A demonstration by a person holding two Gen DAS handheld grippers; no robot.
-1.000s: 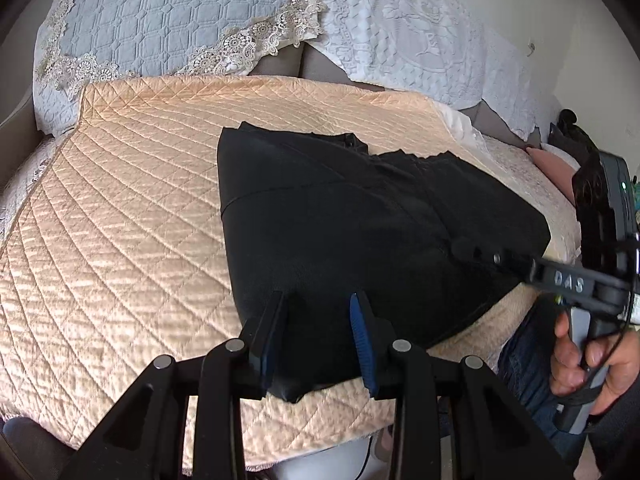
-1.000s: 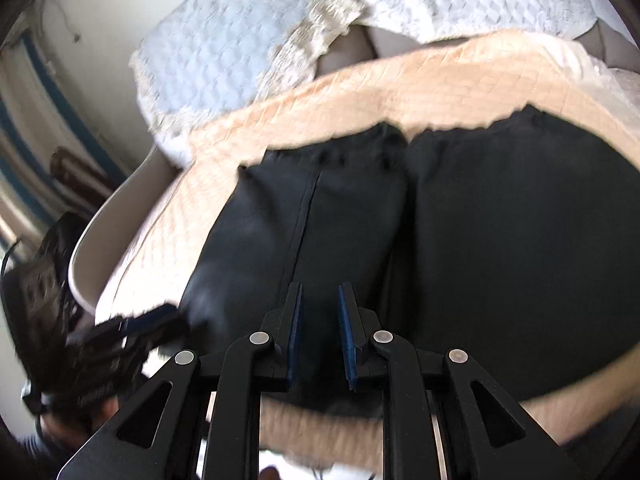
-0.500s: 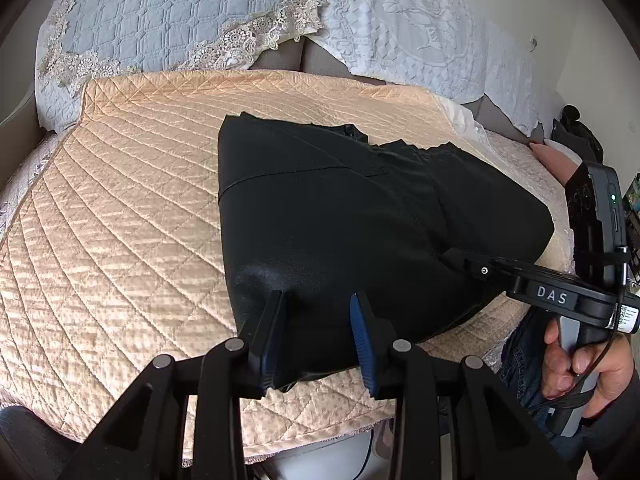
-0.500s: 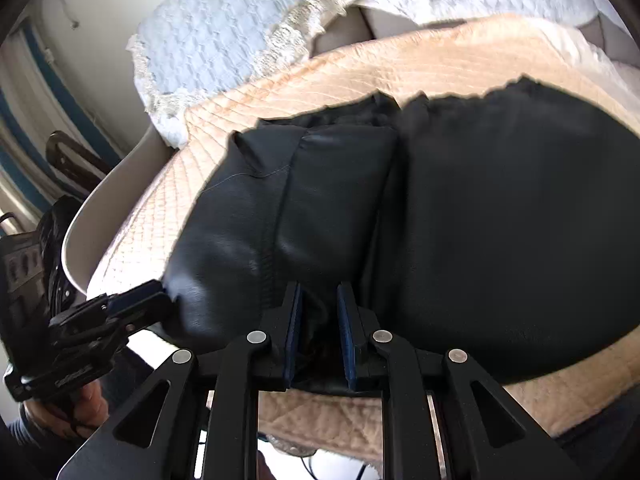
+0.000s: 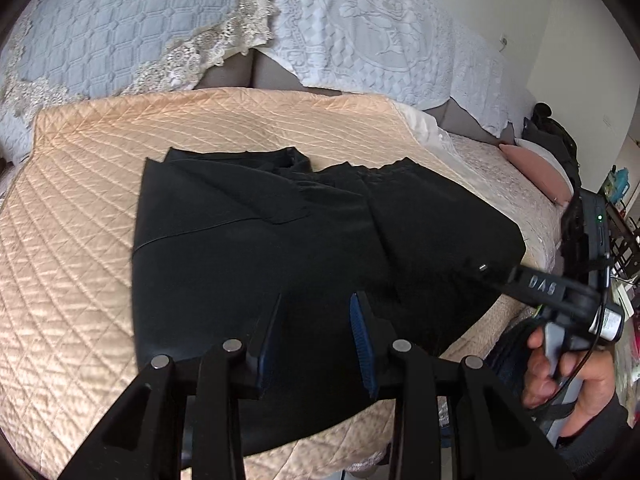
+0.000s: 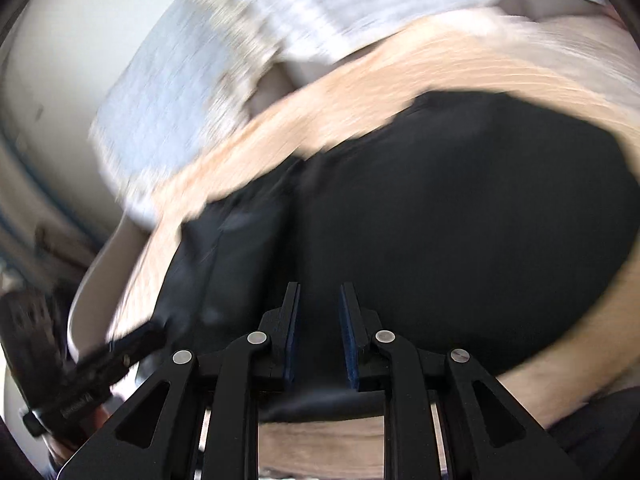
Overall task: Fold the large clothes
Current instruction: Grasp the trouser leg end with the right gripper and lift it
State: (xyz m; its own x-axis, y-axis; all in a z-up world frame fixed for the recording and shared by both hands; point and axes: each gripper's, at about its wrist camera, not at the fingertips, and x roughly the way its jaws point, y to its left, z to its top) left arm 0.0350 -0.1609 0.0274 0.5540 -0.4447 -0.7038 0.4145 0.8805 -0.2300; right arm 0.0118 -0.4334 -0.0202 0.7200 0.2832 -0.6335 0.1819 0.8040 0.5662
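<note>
One black garment (image 5: pixel 304 248), two grippers (both handheld), one quilted bedspread (image 5: pixel 80 208).

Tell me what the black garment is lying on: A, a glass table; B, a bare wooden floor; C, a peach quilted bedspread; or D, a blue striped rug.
C: in the left wrist view the black garment is spread flat on the peach quilted bedspread, whose diamond stitching shows all round it.
</note>
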